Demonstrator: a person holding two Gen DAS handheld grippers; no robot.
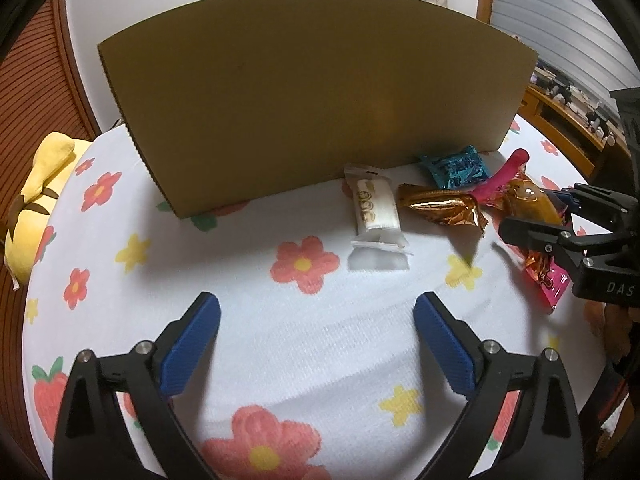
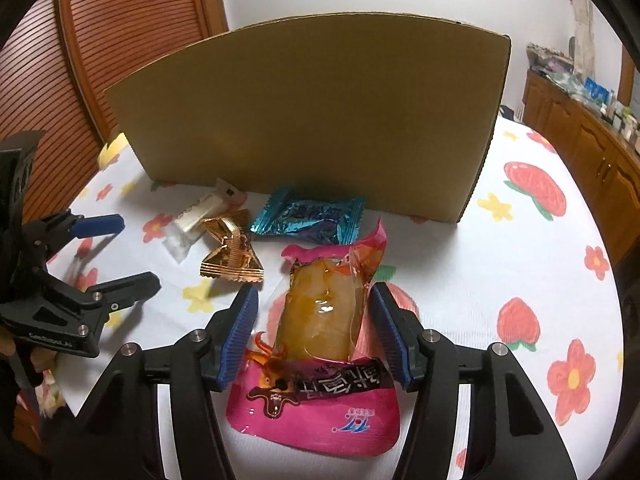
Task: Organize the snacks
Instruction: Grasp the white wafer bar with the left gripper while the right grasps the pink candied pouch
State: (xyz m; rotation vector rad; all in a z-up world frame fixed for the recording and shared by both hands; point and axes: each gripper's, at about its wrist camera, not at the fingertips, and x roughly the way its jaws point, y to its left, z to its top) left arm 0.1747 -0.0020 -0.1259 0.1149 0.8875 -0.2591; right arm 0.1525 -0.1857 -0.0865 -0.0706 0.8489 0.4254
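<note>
The right hand-held gripper has its two blue pads on both sides of the pink snack packet. The packet lies flat between them on the flowered tablecloth, and I cannot tell if the pads press on it or only stand just beside it. The packet is partly transparent and shows a yellowish food inside.

The left hand-held gripper is released: its jaws stand wide apart and only the bare cloth is between them. In the right wrist view it shows at the left side, well apart from the snacks.

Three smaller snacks lie in a group beyond the pink packet, towards the far side of the table. The gold wrapped candy is nearest to it, the white wrapped bar lies just beside the gold one, and the teal foil packet lies close to the foot of the cardboard box. The box stands upright at the far side of the table, behind all the snacks.

A yellow plush toy rests at the table's left edge.
</note>
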